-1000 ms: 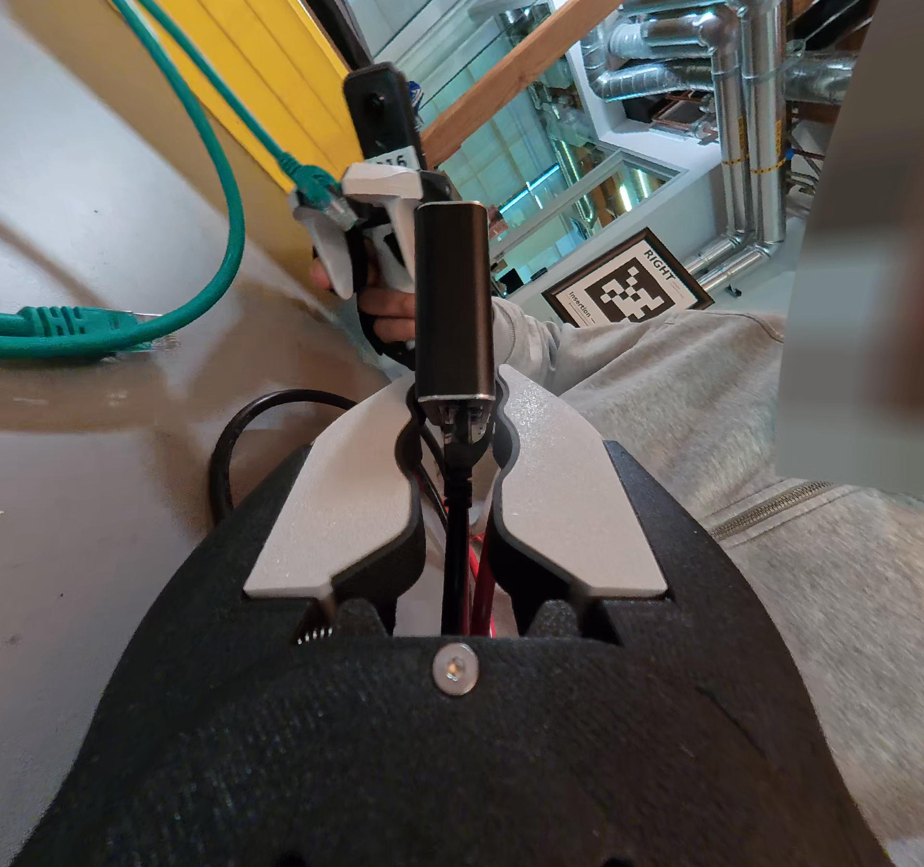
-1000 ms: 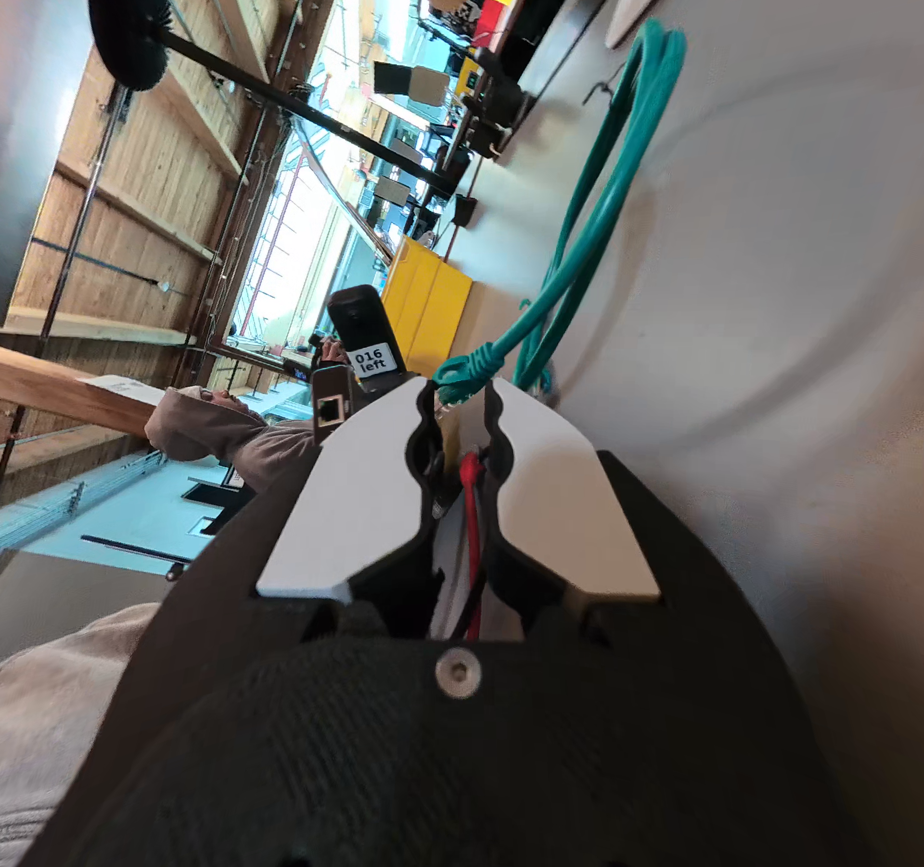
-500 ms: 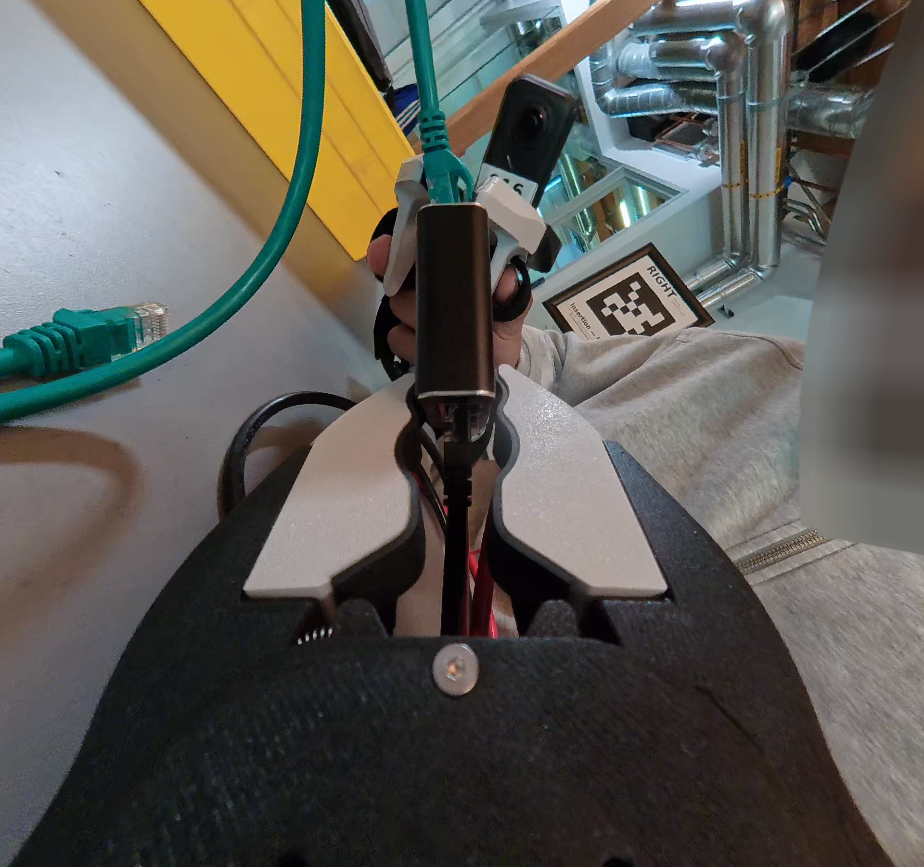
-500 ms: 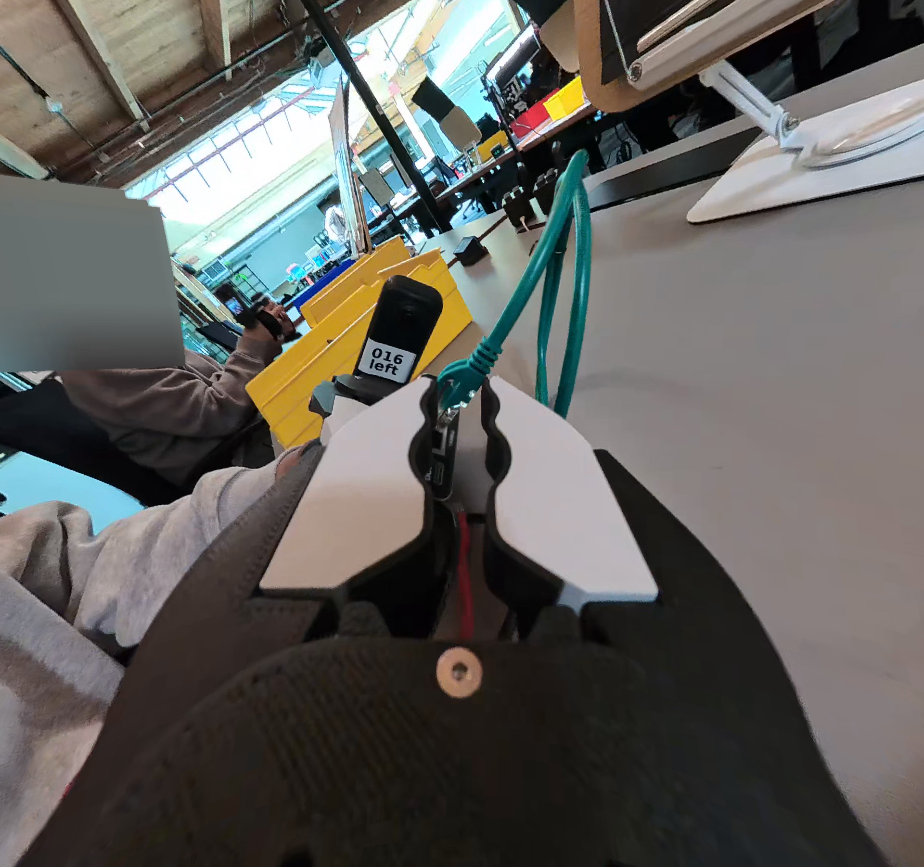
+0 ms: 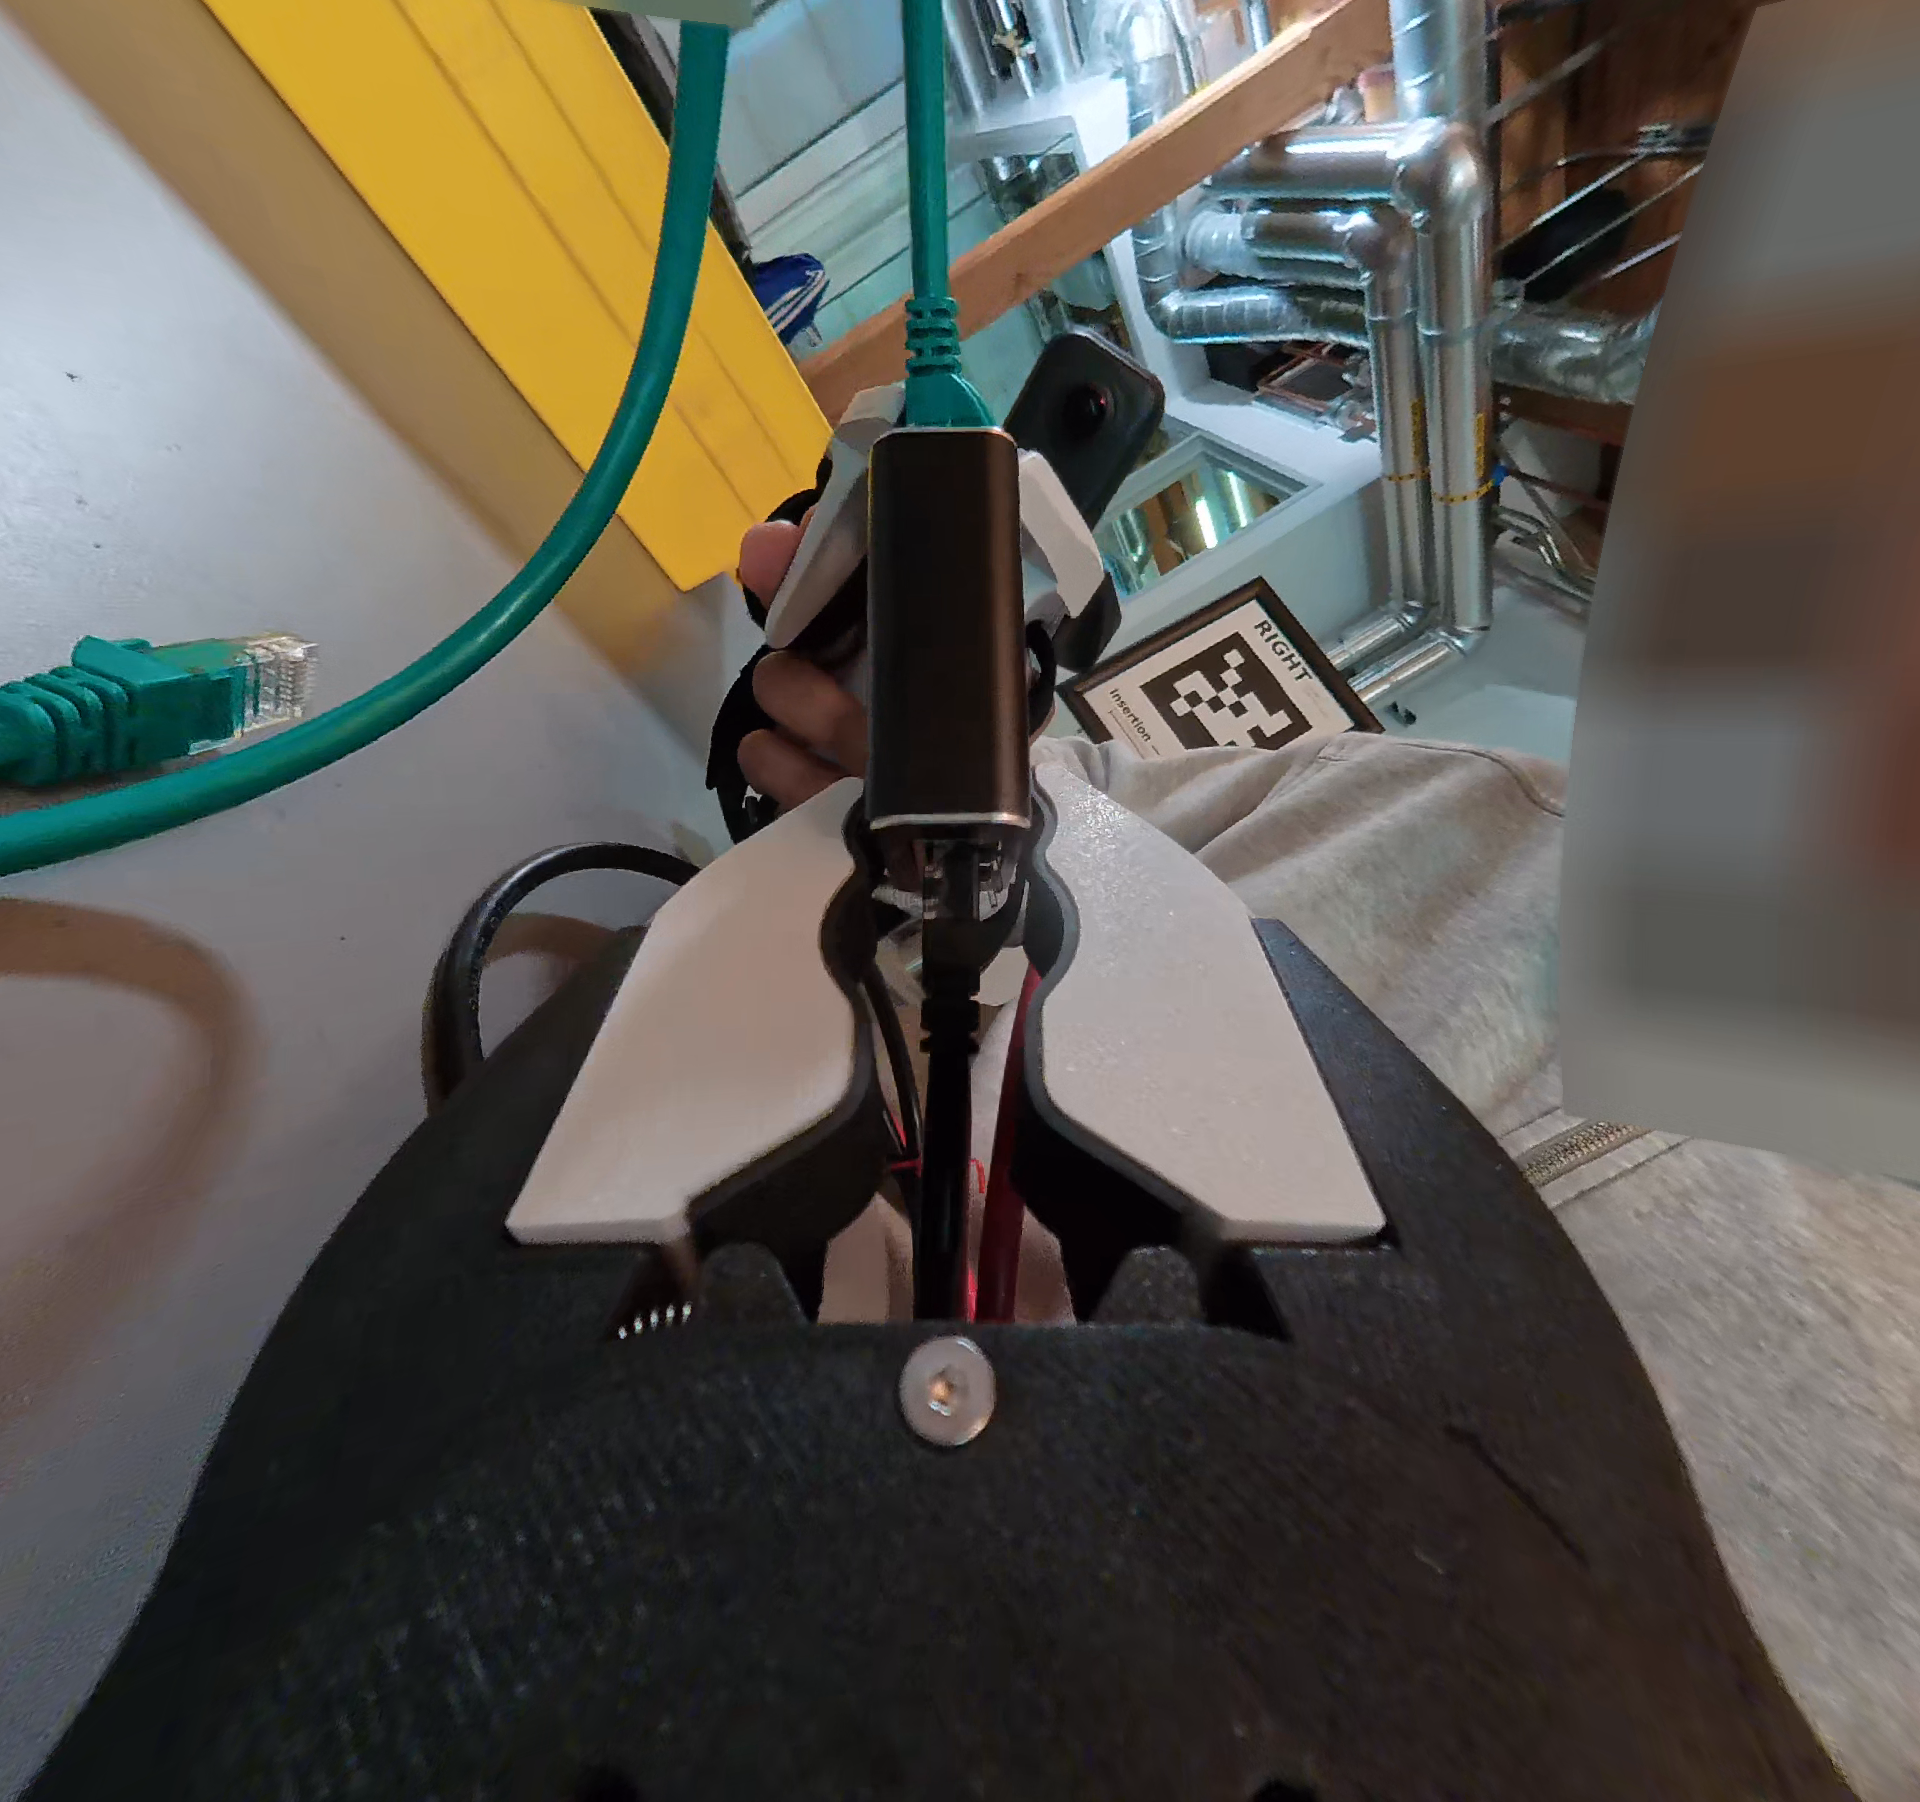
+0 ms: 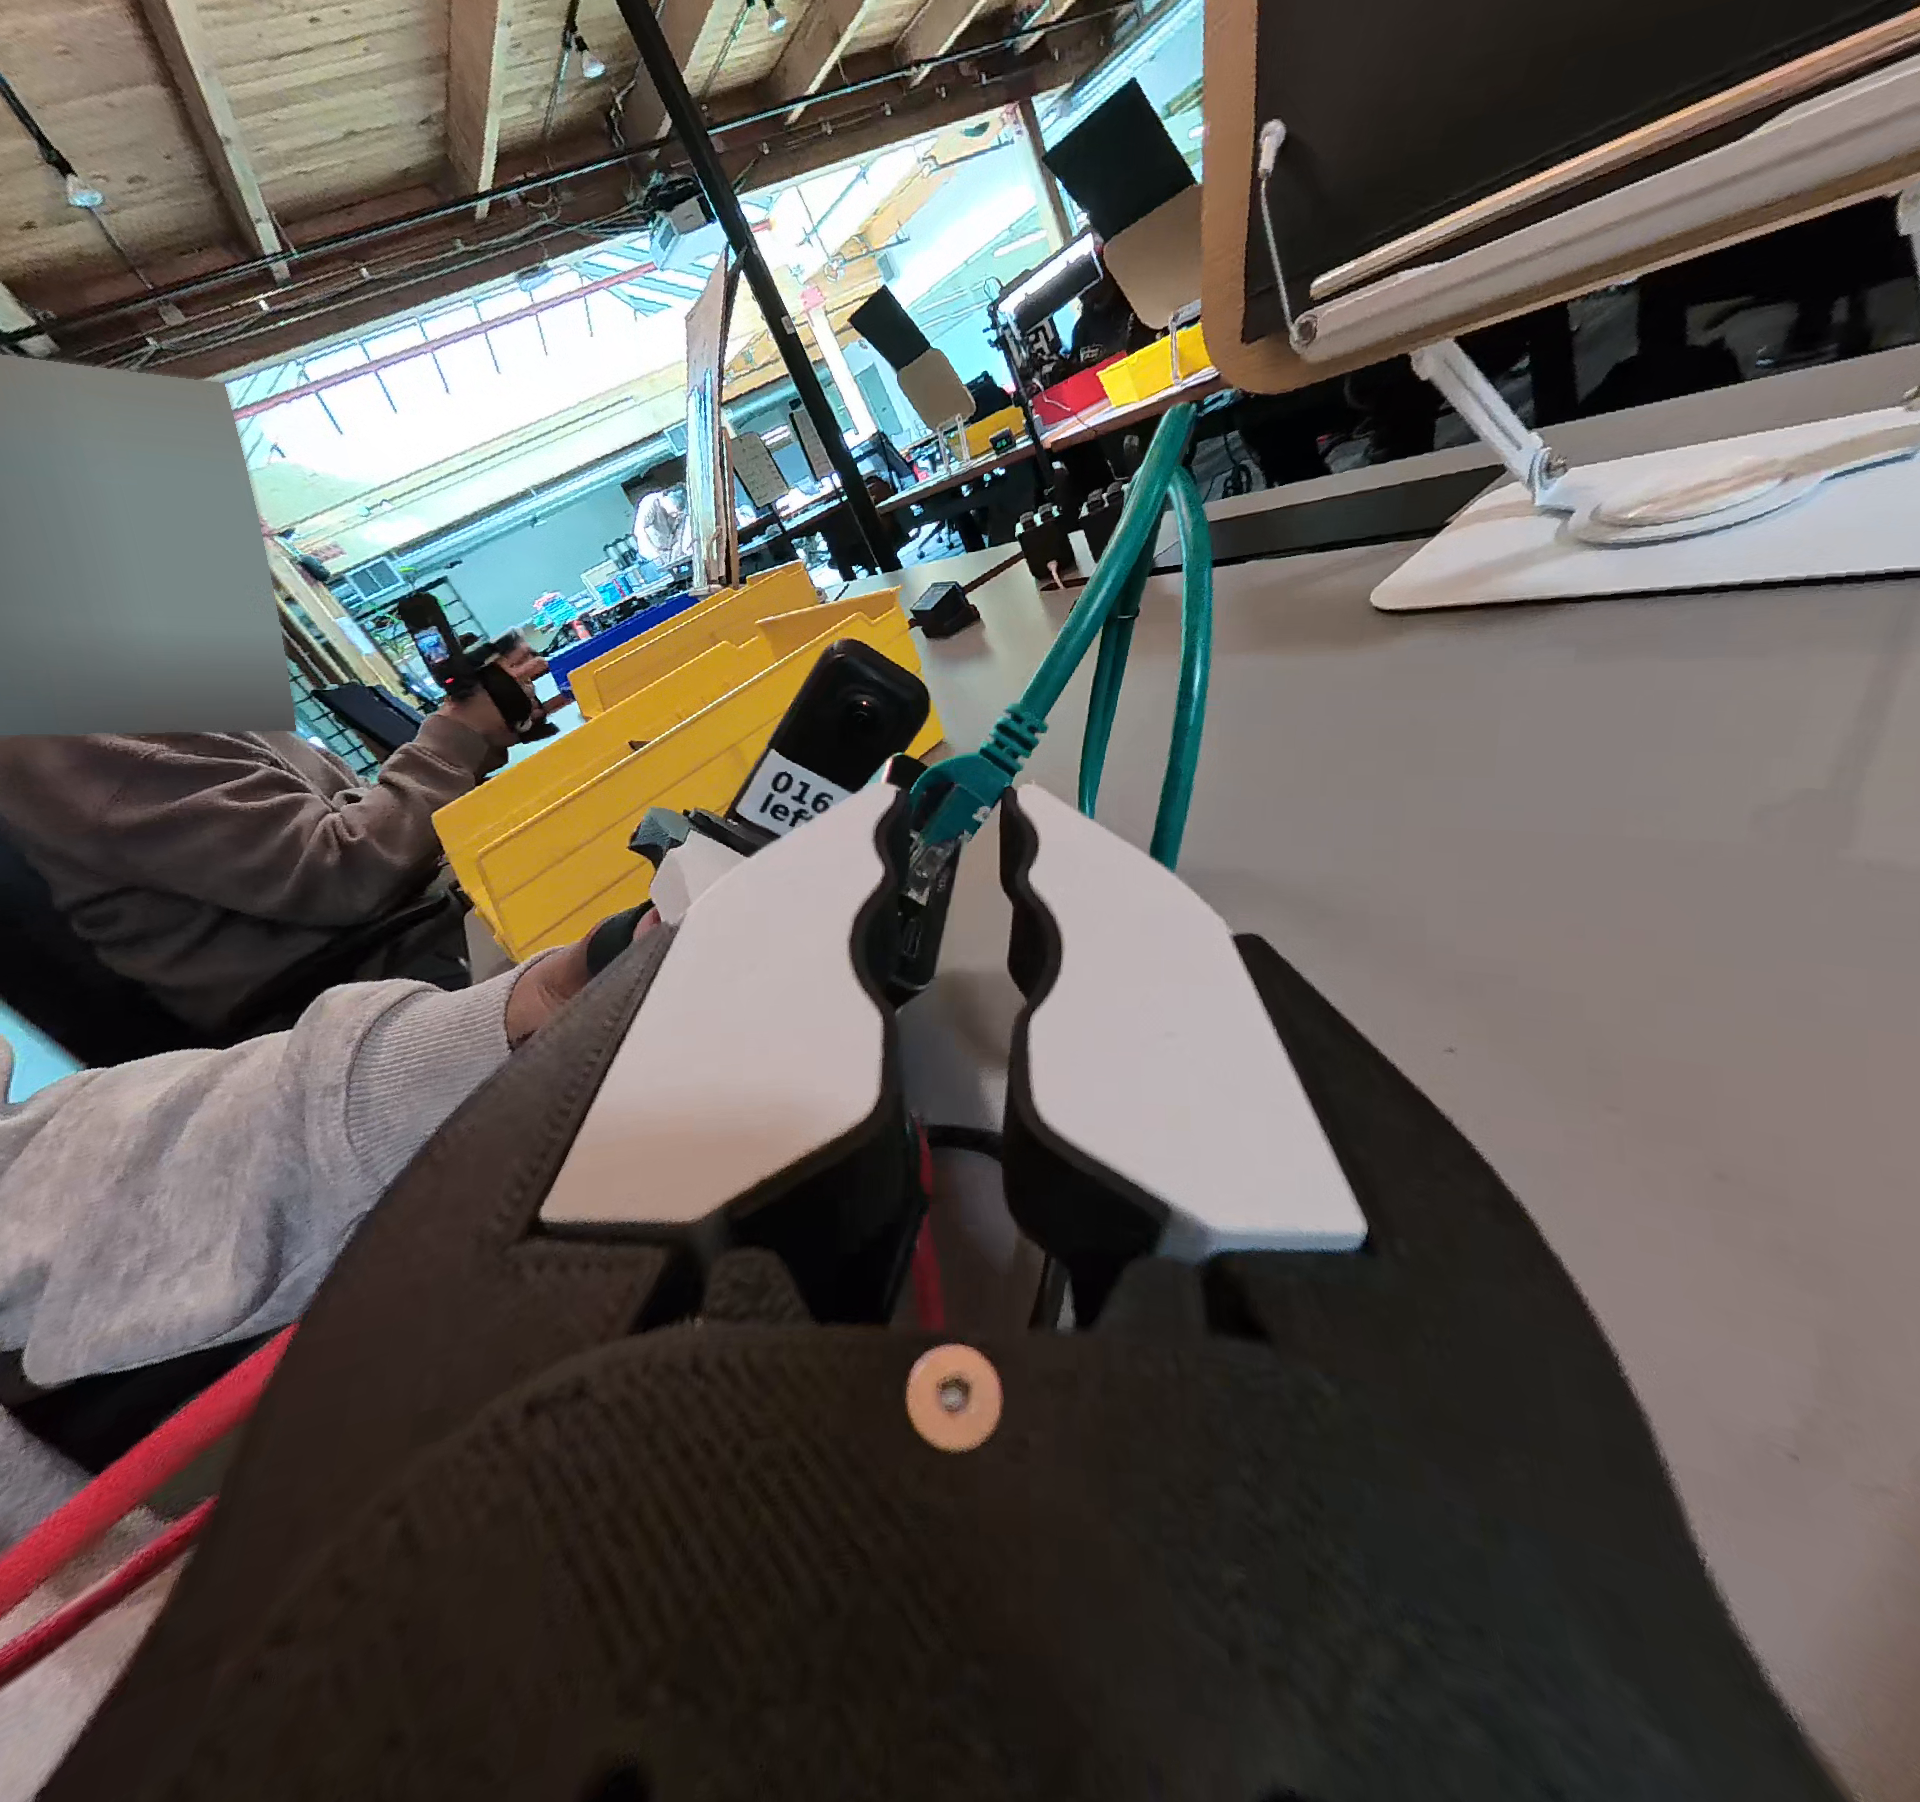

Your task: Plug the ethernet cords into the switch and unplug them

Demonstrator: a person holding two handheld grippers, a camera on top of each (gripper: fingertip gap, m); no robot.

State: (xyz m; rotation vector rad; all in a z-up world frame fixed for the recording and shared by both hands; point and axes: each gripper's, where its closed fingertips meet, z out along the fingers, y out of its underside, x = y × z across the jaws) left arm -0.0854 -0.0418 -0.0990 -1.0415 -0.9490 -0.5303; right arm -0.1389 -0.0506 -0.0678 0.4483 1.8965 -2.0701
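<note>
- Plugging step in hand: left gripper (image 5: pixel 951 879) has its fingers closed on the near end of the switch (image 5: pixel 943 630), a small dark slab held up off the worktop (image 5: pixel 208 464), its black lead running back between the fingers.
- Green ethernet cord (image 5: pixel 920 142) drops from the top of the left wrist frame; its plug (image 5: pixel 933 391) sits at the far end of the switch, looks entered or nearly so. Full seating: cannot tell.
- Right gripper (image 6: pixel 951 879): fingers parted by a narrow gap, the plug's clear tip between them but not visibly pinched. I read it as open, grip released or about to be.
- Second plug (image 5: pixel 197 698) lies loose on the worktop, left edge of the left wrist frame, well apart from the switch.
- Next, my guess: confirm the latch has caught, then re-grip the plug body, press the tab and pull straight out along the port axis. Left must hold the switch steady against the pull.
- Surface: plain grey worktop, yellow bins (image 6: pixel 665 776) along its far side, white monitor base (image 6: pixel 1662 526) at upper right of the right wrist frame.
- Room: open workshop, timber ceiling, silver ducts (image 5: pixel 1434 298), another person seated at left.
</note>
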